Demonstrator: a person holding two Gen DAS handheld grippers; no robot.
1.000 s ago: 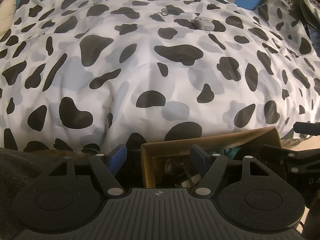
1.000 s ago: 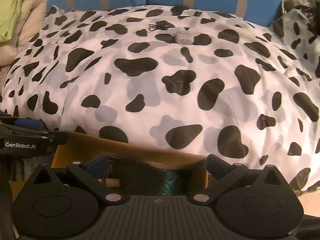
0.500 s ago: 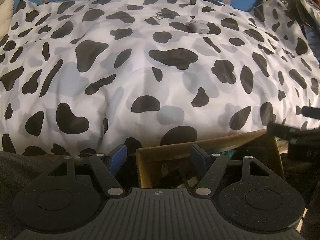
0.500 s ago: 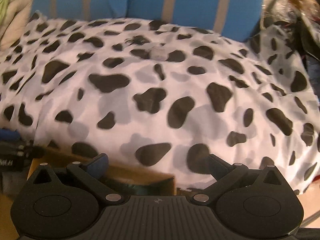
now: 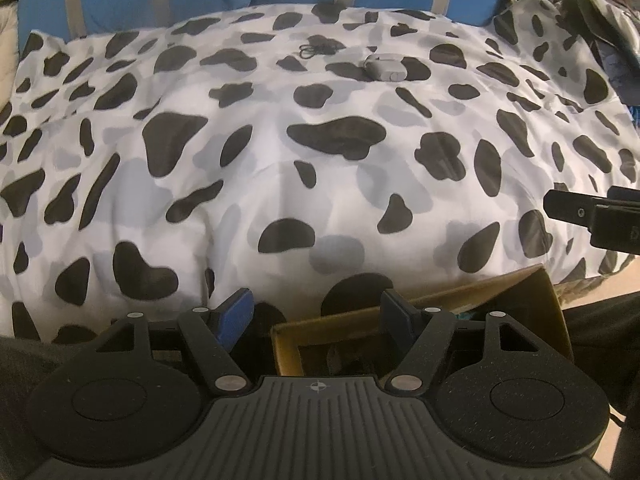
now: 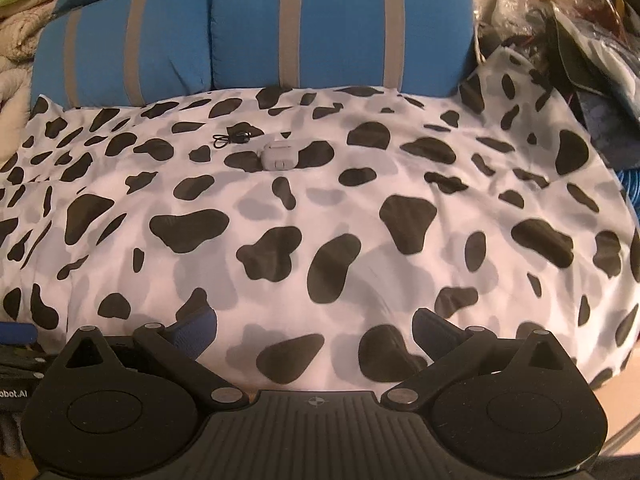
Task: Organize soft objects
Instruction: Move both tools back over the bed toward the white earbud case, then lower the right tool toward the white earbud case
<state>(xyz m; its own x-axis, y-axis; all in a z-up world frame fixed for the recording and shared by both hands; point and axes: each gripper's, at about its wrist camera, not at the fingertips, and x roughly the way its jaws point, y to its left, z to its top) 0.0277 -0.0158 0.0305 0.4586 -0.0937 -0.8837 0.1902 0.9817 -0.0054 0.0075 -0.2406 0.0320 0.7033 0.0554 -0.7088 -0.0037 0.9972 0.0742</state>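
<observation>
The only readable writing is "obot.AI" in white on the left gripper's (image 6: 16, 364) black body, at 9 o'clock in the right wrist view. The cow-print duvet (image 5: 320, 168), white with black and grey blotches, lies puffed across the bed and fills both views. On it toward 12 o'clock sit a small grey case (image 6: 277, 155) and, just beside it, a coiled black cable (image 6: 234, 137). Two blue pillows (image 6: 340, 28) with grey stripes stand behind. An open cardboard box (image 5: 472, 304) sits at 5 o'clock in the left view, against the duvet's near edge. The left gripper (image 5: 318, 312) and right gripper (image 6: 316, 330) both stand apart, holding nothing.
</observation>
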